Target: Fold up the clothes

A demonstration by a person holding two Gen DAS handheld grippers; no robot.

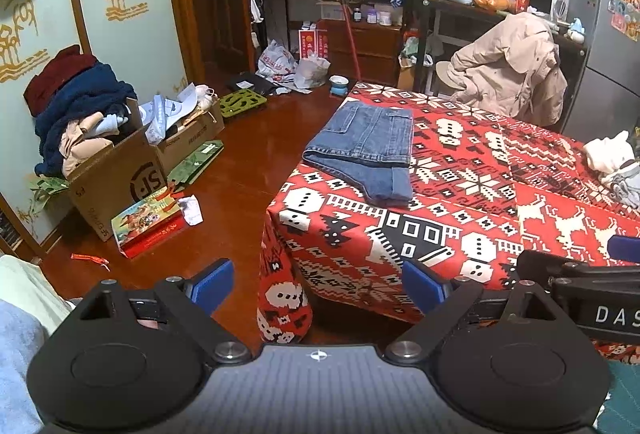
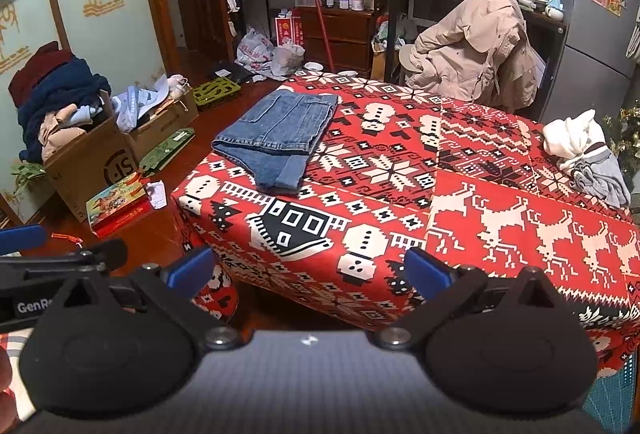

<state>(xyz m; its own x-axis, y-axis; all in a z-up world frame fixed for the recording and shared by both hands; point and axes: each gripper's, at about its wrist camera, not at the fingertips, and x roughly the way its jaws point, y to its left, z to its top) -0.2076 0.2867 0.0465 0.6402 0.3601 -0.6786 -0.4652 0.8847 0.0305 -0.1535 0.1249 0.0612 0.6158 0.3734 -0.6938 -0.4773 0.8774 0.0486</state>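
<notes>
On your far left a box (image 2: pixel 86 170) sits on the floor, stuffed with clothes that are not on the table.

Next comes your left gripper (image 1: pixel 318 284). Its blue jaws are spread wide and hold nothing. It hangs in the air near the table's front corner, not touching the cloth.

Move right and you reach the table (image 2: pixel 400 202) with its red cloth. On the left part of it lie the jeans (image 2: pixel 276 138) — flat, folded over into a tidy block, with one cuffed leg end pointing toward you. That piece looks done.

Your right gripper (image 2: pixel 306 272) is next. Its jaws are spread wide too, and empty. It hangs just off the near edge of the table, well apart from the jeans.

Now look to the far right side of the table. A pile (image 2: pixel 584 158) of white and grey clothes lies there, all crumpled — not folded yet. That looks like your next job.

So one piece is folded and at least that pile is left. How many clothes are in the pile, you can't tell from here.
</notes>
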